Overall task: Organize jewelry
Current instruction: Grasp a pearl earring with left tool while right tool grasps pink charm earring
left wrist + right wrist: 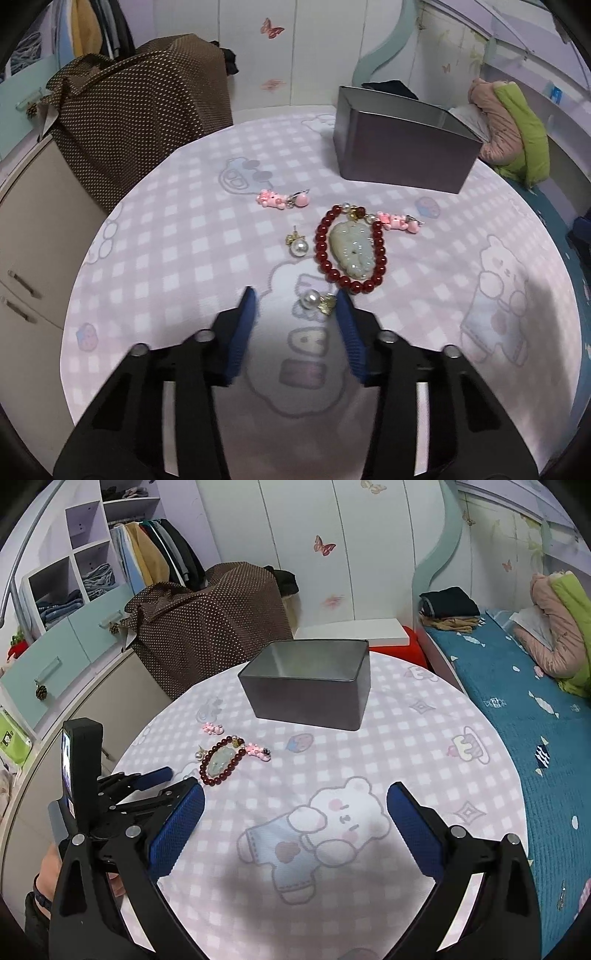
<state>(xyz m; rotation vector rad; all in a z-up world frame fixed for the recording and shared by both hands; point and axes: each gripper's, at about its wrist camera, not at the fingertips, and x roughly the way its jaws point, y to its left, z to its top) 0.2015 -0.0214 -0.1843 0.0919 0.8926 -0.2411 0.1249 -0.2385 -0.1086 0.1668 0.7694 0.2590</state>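
Left gripper (295,301): standing partly open, a pearl earring (317,302) lying between its fingers, gold part touching the right pad (347,325); left pad apart from it.
Right gripper (295,805): gaping wide over the bear print, holding nothing.
Second pearl earring (297,245): lying just left of the red bead bracelet (349,251).
Pink charms (282,199): lying beyond the bracelet.
Metal box (306,686): sitting open at the worktop's (424,760) far side.

Bracelet (350,251) on table (166,236), box (402,147) behind, earrings (297,243) left (pendant (351,247) inside loop)
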